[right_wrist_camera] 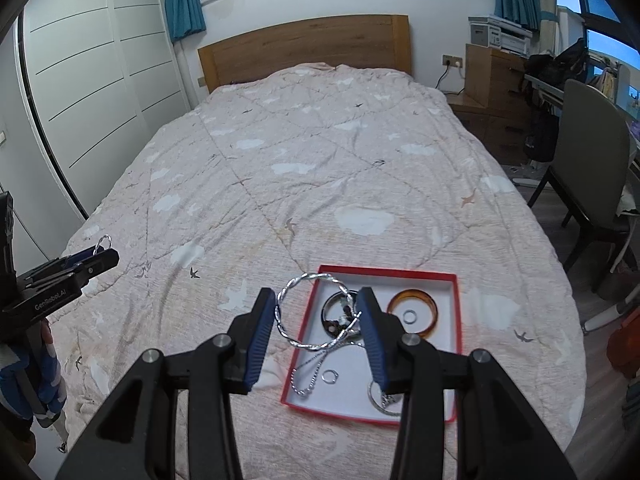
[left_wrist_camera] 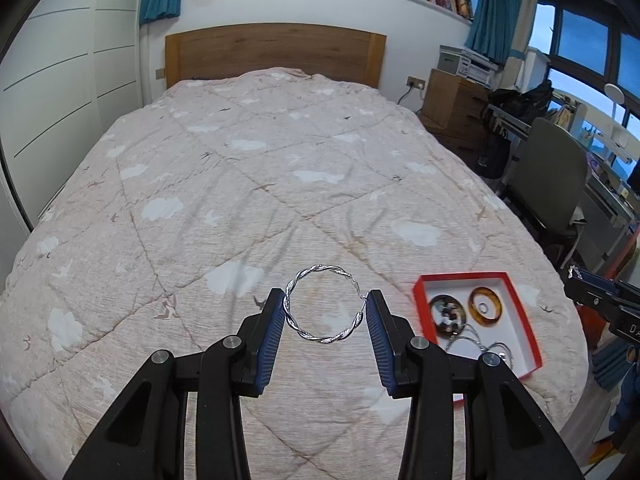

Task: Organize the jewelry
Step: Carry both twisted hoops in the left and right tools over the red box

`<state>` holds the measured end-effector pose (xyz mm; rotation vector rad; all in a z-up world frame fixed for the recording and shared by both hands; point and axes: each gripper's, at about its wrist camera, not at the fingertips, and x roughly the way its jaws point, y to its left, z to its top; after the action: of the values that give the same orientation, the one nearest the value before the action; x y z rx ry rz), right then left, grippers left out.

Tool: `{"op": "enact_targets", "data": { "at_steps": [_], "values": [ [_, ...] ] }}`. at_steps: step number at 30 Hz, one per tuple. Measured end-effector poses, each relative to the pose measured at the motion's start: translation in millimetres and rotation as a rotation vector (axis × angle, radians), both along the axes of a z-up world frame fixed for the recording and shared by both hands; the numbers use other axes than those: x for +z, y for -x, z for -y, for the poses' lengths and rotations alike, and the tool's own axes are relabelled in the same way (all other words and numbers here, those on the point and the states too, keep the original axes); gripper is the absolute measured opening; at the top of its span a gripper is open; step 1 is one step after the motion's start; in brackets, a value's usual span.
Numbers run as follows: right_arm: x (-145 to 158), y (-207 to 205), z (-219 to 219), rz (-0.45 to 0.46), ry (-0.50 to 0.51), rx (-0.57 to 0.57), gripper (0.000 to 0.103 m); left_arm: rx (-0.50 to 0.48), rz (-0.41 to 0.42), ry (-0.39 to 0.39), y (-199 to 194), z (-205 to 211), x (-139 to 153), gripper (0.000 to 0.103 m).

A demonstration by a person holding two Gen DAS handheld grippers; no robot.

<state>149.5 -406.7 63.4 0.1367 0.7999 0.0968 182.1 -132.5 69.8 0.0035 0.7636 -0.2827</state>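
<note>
Each gripper carries one of a pair of twisted silver hoop earrings, and the step in hand looks to be delivering them into the red jewelry box (right_wrist_camera: 457,320) lying on the quilted bed cover (right_wrist_camera: 320,184). The left gripper (left_wrist_camera: 326,312) has its blue pads pressed against opposite sides of its hoop earring (left_wrist_camera: 324,305), jaws held wide by the ring itself, over bare quilt to the left of the box. The right gripper (right_wrist_camera: 316,314) clamps the matching hoop (right_wrist_camera: 316,312) the same way, hanging over the near-left corner of the box, where the hoop straddles the red rim. Inside the box lie an amber bangle (right_wrist_camera: 414,312), a dark round piece under the hoop, a silver chain (right_wrist_camera: 312,376) and a small ring (right_wrist_camera: 330,377) (a second small ring sits inside the bangle). To do this well, the right gripper should probably shift a little right and farther in so the whole hoop clears the rim, lower close to the white floor, then ease the pads apart gently, since a sprung hoop may flick out. The left hoop would best follow beside it, clear of the chain to avoid tangling.
</note>
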Motion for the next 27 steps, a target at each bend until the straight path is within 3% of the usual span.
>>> {"op": "enact_targets", "data": {
  "at_steps": [10, 27],
  "values": [
    [-22.1, 15.3, 42.7, -0.030, -0.020, -0.038, 0.040, -0.093, -0.049, -0.028, 9.3, 67.7, -22.6, 0.041],
    [-134.4, -15.6, 87.3, -0.225, -0.044, -0.004, 0.040, -0.257, -0.241, -0.102, -6.4, 179.2, -123.1, 0.041]
  ]
}}
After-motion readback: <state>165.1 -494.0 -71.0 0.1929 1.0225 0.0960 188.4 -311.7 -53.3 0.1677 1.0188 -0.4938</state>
